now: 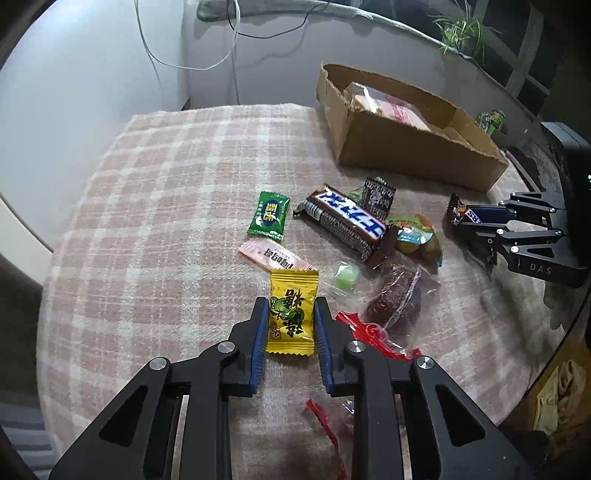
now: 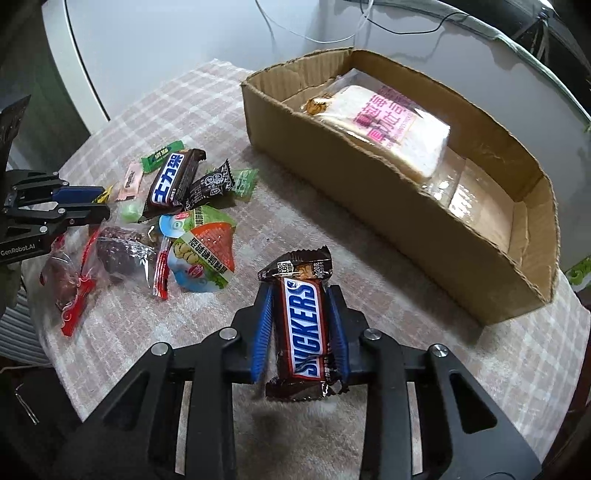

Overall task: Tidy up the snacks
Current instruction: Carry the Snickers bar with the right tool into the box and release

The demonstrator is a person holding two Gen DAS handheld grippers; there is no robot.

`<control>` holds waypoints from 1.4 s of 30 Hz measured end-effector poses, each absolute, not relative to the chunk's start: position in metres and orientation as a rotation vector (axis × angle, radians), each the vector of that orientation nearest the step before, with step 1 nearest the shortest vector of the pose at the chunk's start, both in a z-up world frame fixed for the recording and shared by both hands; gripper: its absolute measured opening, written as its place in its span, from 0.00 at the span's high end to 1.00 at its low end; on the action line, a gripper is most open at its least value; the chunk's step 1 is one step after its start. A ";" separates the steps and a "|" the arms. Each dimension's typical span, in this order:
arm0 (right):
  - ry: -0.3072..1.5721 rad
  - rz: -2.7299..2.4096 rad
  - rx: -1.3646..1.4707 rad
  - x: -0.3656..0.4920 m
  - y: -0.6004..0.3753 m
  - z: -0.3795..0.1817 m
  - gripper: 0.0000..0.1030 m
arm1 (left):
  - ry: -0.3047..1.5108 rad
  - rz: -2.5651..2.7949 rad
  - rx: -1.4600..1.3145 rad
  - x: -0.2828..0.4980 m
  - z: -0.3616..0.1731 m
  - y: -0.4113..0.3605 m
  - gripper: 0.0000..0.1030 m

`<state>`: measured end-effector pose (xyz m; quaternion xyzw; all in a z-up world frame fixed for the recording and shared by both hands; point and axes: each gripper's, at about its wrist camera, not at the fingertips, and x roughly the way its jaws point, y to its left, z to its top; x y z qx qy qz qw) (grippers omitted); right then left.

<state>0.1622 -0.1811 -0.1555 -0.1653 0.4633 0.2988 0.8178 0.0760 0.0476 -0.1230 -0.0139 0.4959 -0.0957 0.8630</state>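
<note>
My left gripper (image 1: 290, 308) has its blue pads on both sides of a yellow candy packet (image 1: 291, 314) on the checked cloth; it also shows in the right wrist view (image 2: 90, 205). My right gripper (image 2: 301, 295) is shut on a small Snickers bar (image 2: 304, 332), held a little above the cloth, in front of the cardboard box (image 2: 369, 177); it shows in the left wrist view (image 1: 476, 227) with the bar (image 1: 467, 214). The box (image 1: 417, 155) holds a wrapped bread slice (image 2: 384, 125). A pile of snacks lies between the grippers, with a large Snickers bar (image 1: 347, 221).
A green candy (image 1: 269, 218), a pink sachet (image 1: 275, 256), a jelly cup (image 2: 201, 258) and red-sealed dark sweets (image 2: 110, 254) lie on the round table's checked cloth (image 1: 147, 221). Cables hang on the wall behind. A plant (image 1: 461, 31) stands far right.
</note>
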 end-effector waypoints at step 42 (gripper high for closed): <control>0.890 0.468 -0.052 0.262 -0.273 -0.094 0.72 | 0.899 -0.363 -0.051 0.224 -0.063 -0.048 0.78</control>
